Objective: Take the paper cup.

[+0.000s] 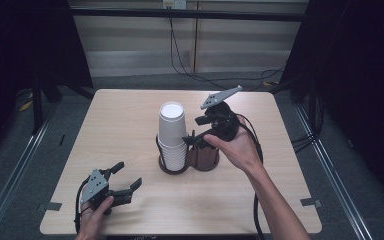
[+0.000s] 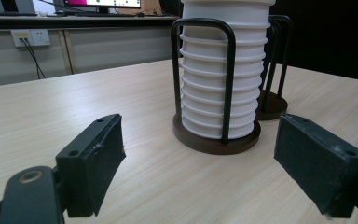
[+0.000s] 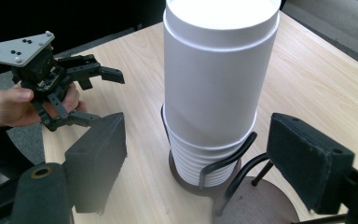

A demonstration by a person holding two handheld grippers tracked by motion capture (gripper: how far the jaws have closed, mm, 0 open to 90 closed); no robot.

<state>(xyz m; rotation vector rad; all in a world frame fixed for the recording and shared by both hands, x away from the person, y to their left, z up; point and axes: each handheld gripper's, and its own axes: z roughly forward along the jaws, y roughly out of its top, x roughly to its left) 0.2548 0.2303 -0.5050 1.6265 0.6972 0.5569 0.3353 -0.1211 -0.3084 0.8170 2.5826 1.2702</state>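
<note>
A stack of white paper cups (image 1: 172,135) stands in the left ring of a dark double cup holder (image 1: 172,170) at the table's middle. The top cup (image 3: 219,84) sticks up tall above the nested rims. My right gripper (image 1: 194,132) hovers just right of the stack, above the holder's empty right ring (image 1: 205,157). It is open, and its pads (image 3: 307,163) stand clear of the cups. My left gripper (image 1: 129,174) rests near the front left of the table, open with nothing in it. It faces the stack (image 2: 219,84) from a distance.
The wooden table (image 1: 130,115) has bare surface to the left of and behind the holder. The holder's wire hoops (image 2: 228,74) rise around the cups. Cables hang from the wall behind. The floor drops away dark on both sides.
</note>
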